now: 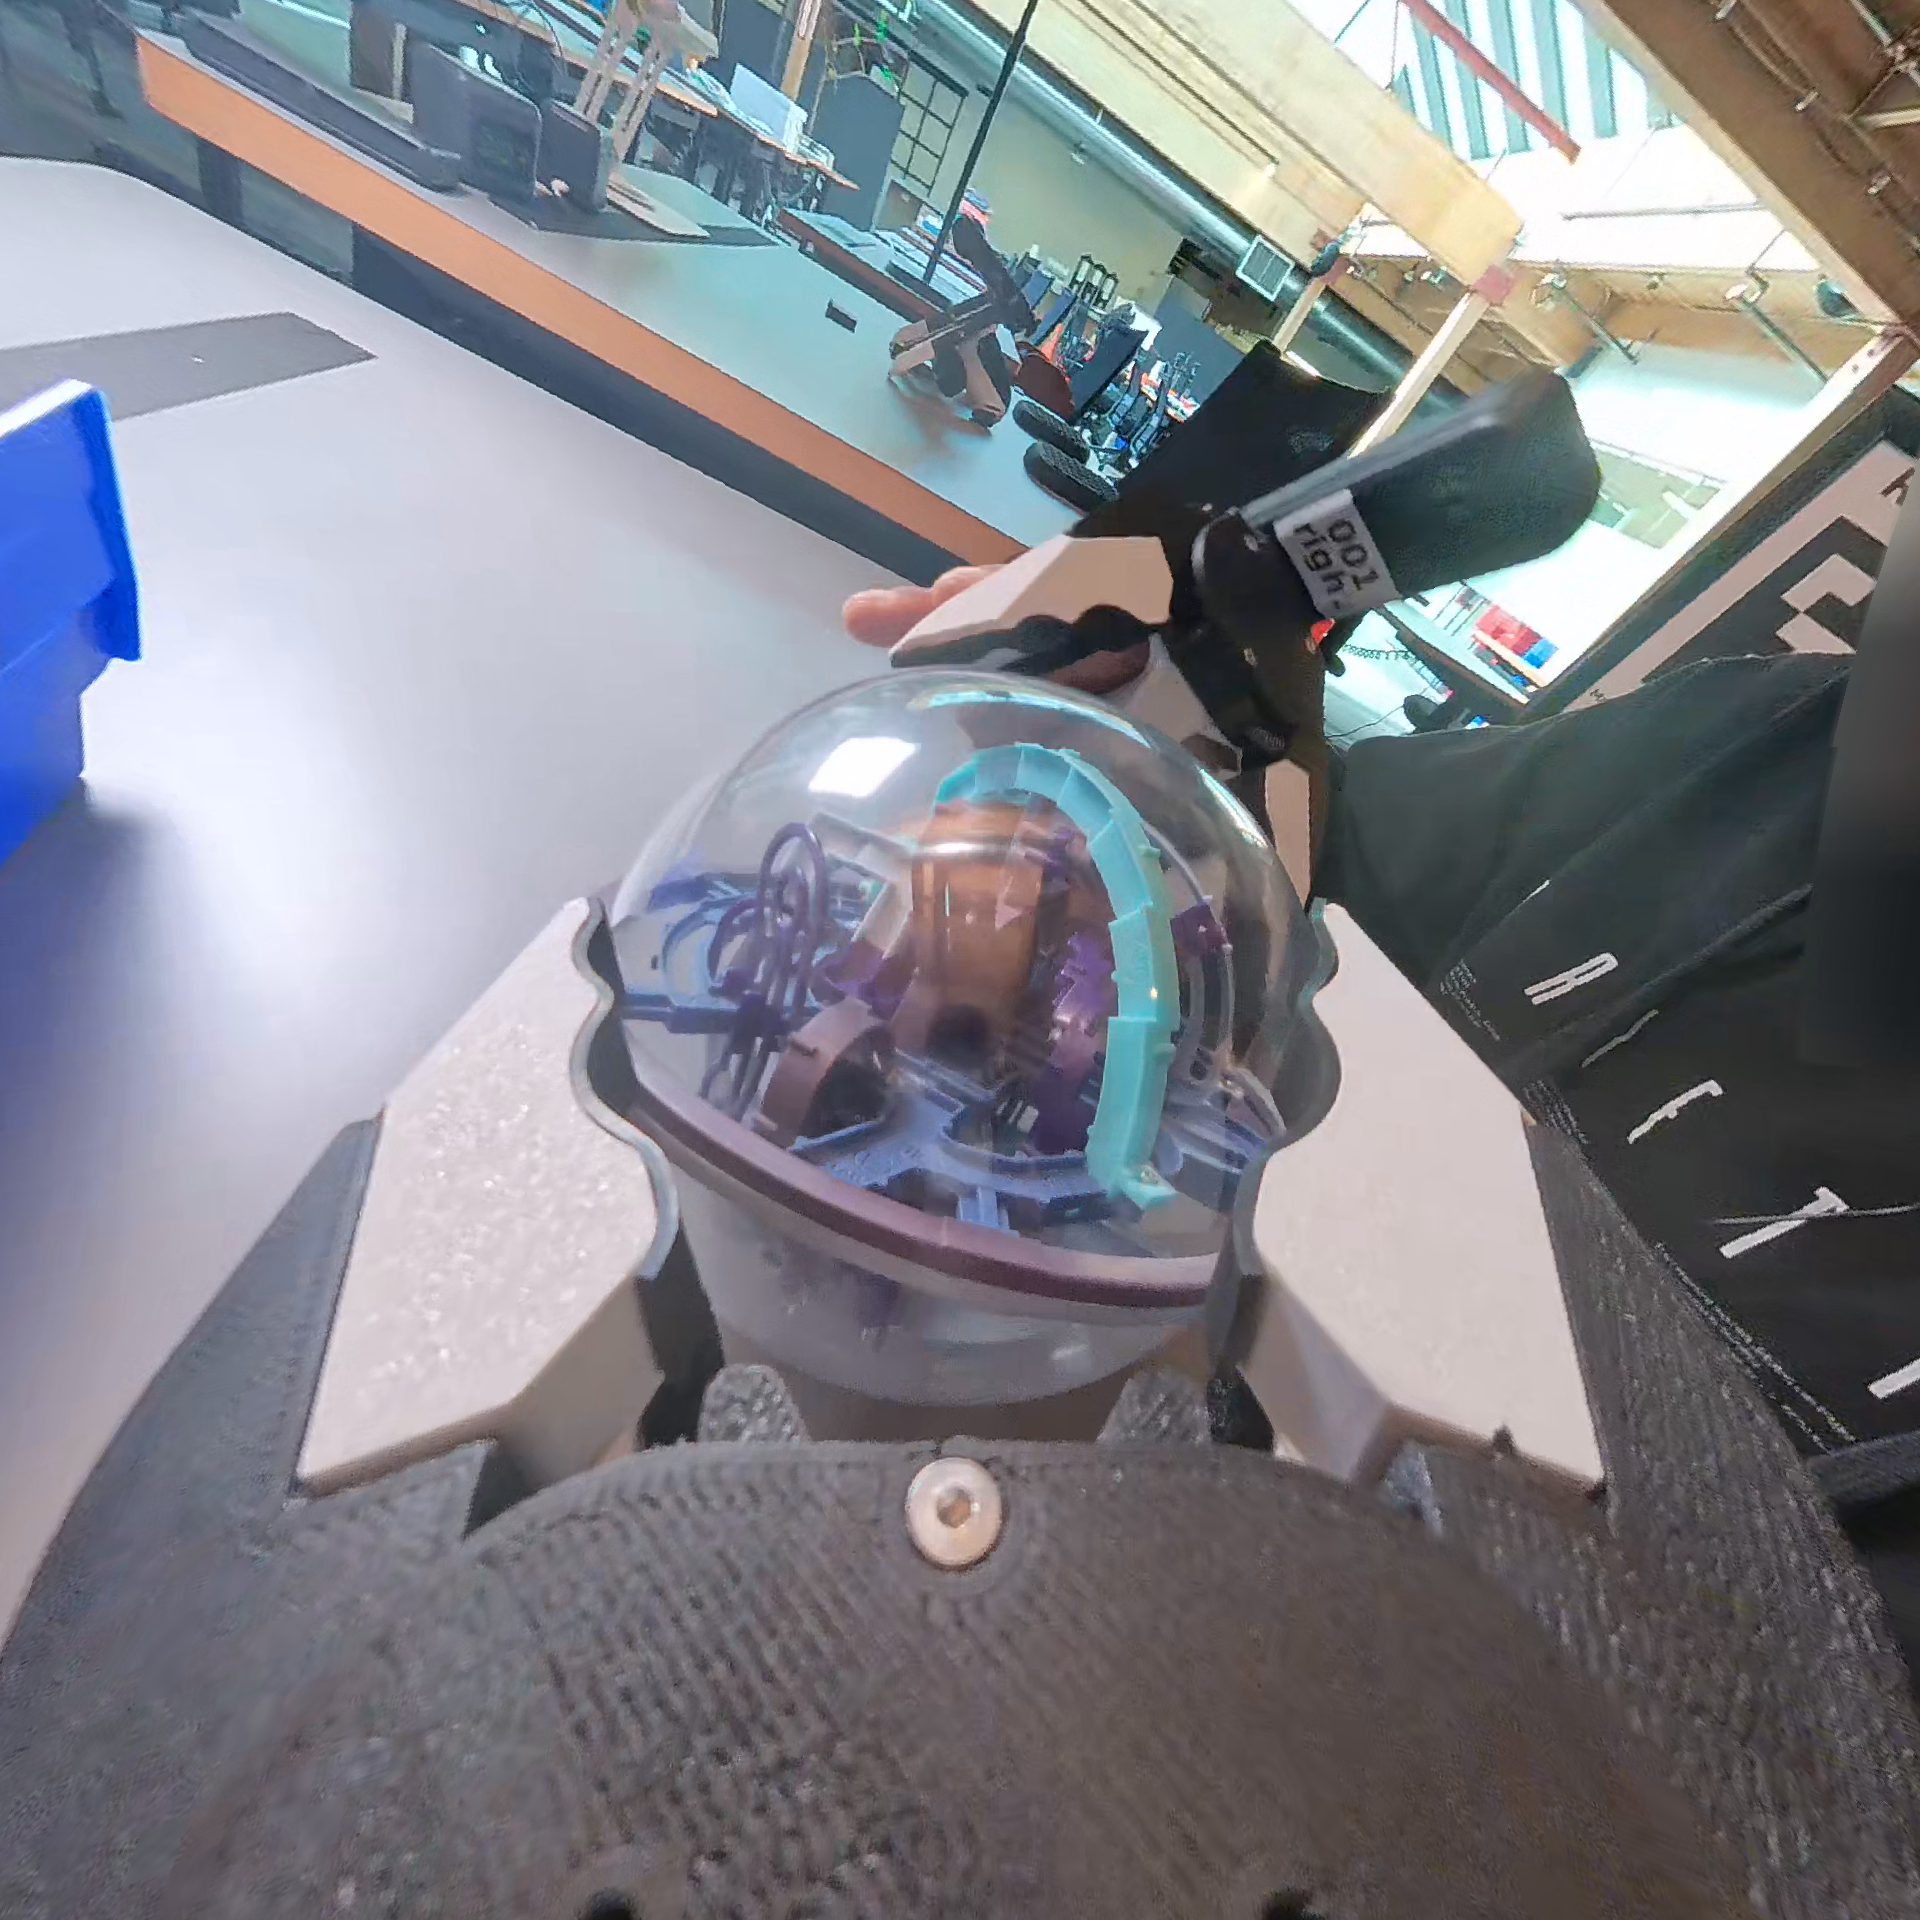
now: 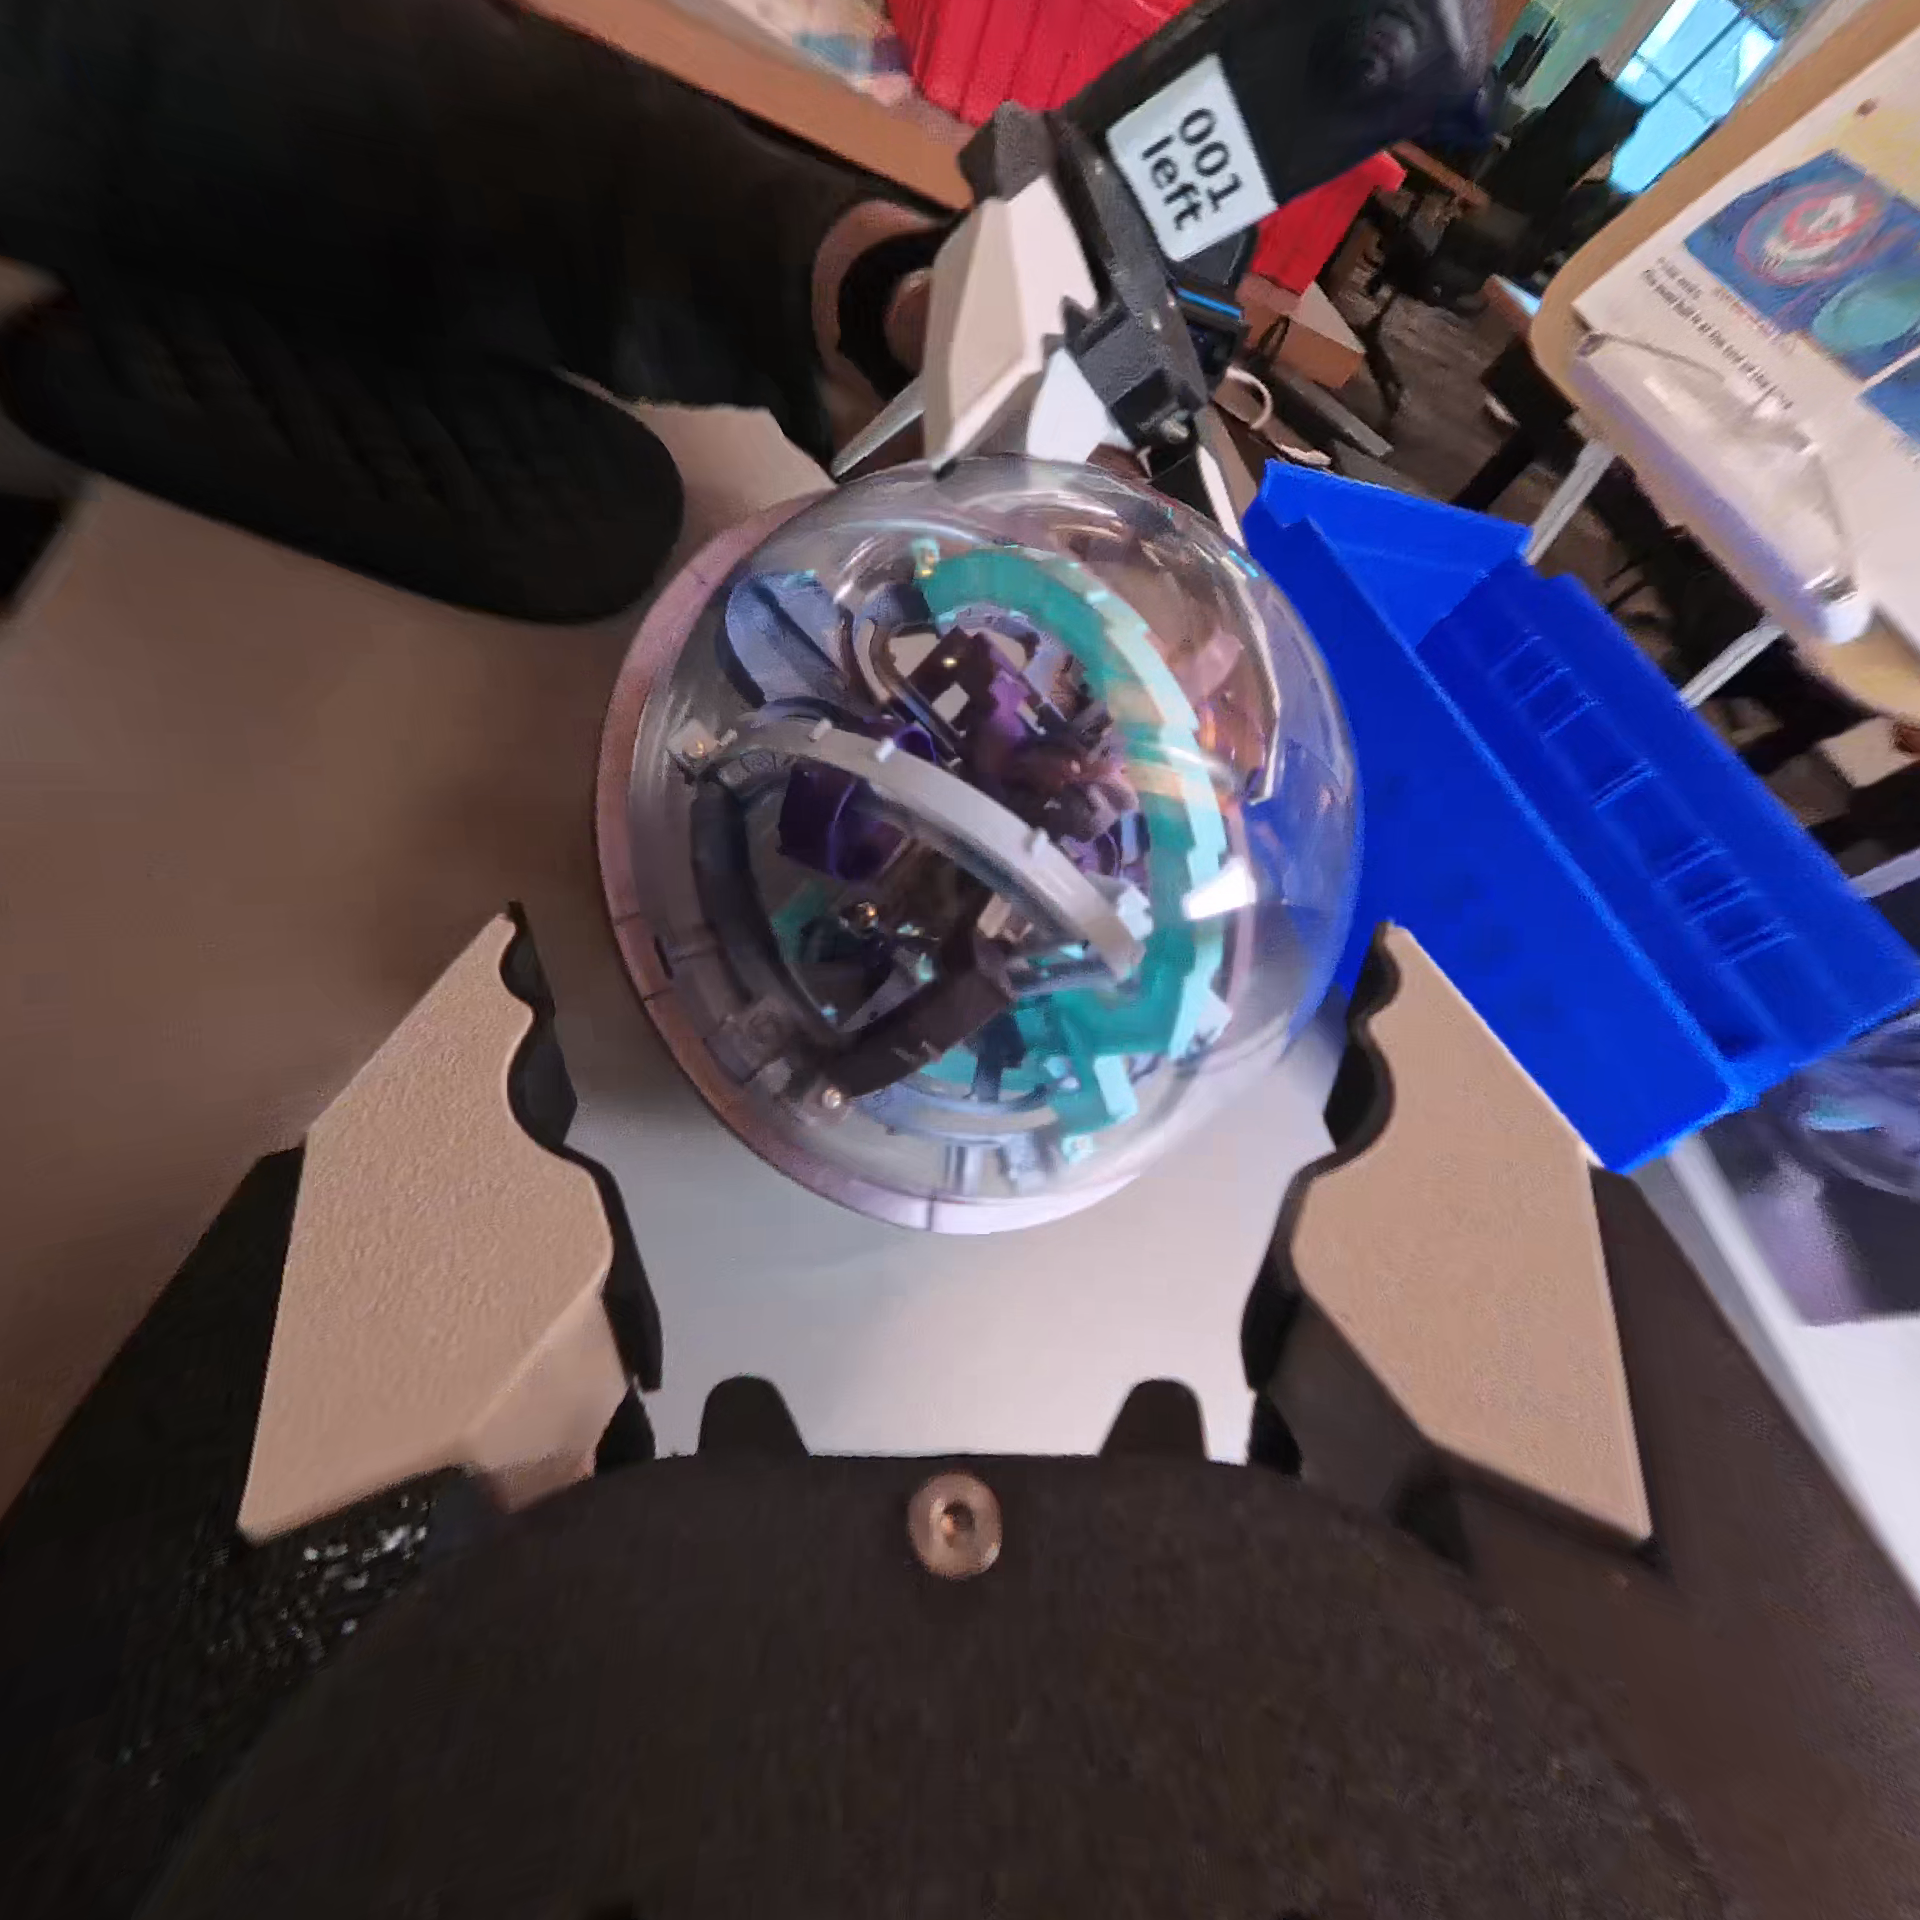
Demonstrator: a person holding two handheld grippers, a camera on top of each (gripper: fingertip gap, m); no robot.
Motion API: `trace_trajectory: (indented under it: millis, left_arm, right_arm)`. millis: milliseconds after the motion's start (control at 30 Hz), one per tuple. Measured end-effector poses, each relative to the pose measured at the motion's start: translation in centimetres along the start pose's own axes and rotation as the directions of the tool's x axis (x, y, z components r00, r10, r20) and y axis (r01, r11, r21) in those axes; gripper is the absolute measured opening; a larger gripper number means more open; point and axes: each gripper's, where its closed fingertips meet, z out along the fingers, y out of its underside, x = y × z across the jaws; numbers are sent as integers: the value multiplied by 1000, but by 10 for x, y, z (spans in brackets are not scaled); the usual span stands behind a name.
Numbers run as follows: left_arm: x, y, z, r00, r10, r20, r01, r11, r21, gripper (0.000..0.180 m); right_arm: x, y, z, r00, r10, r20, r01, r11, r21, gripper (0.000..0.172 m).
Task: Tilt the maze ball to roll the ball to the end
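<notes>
- The left gripper (image 1: 951, 997) clamps the maze ball (image 1: 951, 987): both scalloped pale fingers (image 1: 488, 1122) press against the clear shell at its dark equator band, and the globe fills the whole gap between them.
- The right gripper (image 2: 951, 997) stands wide open; its fingers (image 2: 436, 1195) flank the maze ball (image 2: 977, 831) with bare table showing between pad and shell on both sides, so nothing is in its grasp.
- In the left wrist view the right gripper (image 1: 1039, 623) shows just beyond the globe's top, its pale fingertip close over the shell; whether it touches cannot be told.
- The ball is held above the grey table (image 1: 364, 675), tilted so the teal arched track (image 1: 1122, 935) runs over the dome.
- A small metal ball (image 2: 860, 914) glints low among the dark tracks in the right wrist view; its exact lane is too blurred to make out.
- A blue bin (image 2: 1558, 831) lies just beside the globe on one side, its edge seen through the shell; it is cut off at the frame edge in the left wrist view (image 1: 52, 603).
- Open table surface spreads on the other side and towards the far orange-edged bench (image 1: 623, 312).
- A dark sleeve (image 2: 312, 312) covers the upper left of the right wrist view and hides what lies behind it.
- The globe's lower half is hidden by the left gripper's body.
</notes>
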Motion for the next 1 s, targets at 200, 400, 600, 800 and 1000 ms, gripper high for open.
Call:
trace_trajectory:
  millis: [200, 400, 600, 800, 1000]
  left_arm:
    - [-15, -9, 6, 995, -95, 21, 93, 994, 59, 124]
    - [-10, -8, -14, 995, -93, -25, 96, 979, 179, 138]
    - [-8, 12, -4, 994, 97, 48, -101, 990, 99, 158]
    - [-17, 18, 0, 993, 88, 80, -95, 991, 94, 153]
    - [-21, 13, 1, 995, 35, 97, -47, 991, 122, 145]
  right_arm:
    - [16, 14, 8, 997, 74, -36, -75, 997, -26, 144]
    - [24, 18, 7, 974, 225, 12, -225, 974, -2, 143]
    - [27, 20, 10, 897, 431, 94, -434, 901, 9, 143]
    - [30, 20, 10, 812, 567, 136, -574, 818, 16, 143]
    - [32, 23, 7, 756, 628, 185, -645, 763, 47, 143]
